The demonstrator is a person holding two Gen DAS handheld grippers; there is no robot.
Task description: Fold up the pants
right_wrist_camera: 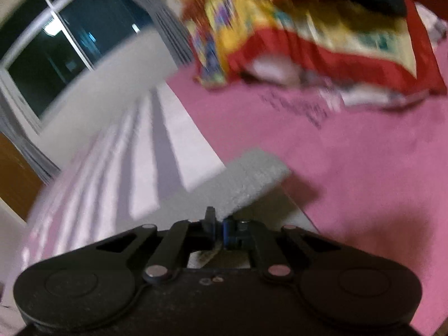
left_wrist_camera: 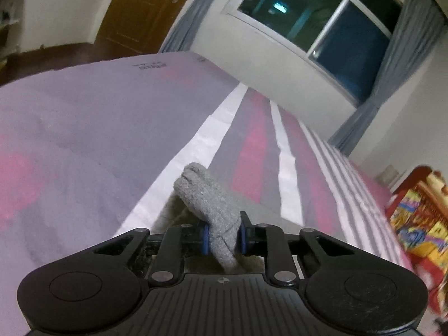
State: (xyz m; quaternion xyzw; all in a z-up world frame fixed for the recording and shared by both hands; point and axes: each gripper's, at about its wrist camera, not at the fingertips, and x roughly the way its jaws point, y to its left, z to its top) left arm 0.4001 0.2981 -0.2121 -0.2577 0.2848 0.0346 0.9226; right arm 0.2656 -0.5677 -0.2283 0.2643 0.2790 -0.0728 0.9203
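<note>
I see the pants [left_wrist_camera: 208, 204] as thick grey knit, bunched into a rounded roll that juts forward from between the jaws of my left gripper [left_wrist_camera: 224, 239], which are clamped narrow on it. My right gripper [right_wrist_camera: 221, 231] pinches a flat grey edge of the same pants [right_wrist_camera: 252, 179], the cloth stretching ahead and to the right of its nearly shut jaws; this view is blurred. Beyond both jaws lies the bedsheet [left_wrist_camera: 84, 128], pink and lilac with white stripes. Farther ahead are a dark window [left_wrist_camera: 322, 19], grey curtains [left_wrist_camera: 361, 117] and a brown door [left_wrist_camera: 140, 11]. A red and yellow blanket [right_wrist_camera: 294, 28] lies past the right jaws.
</note>
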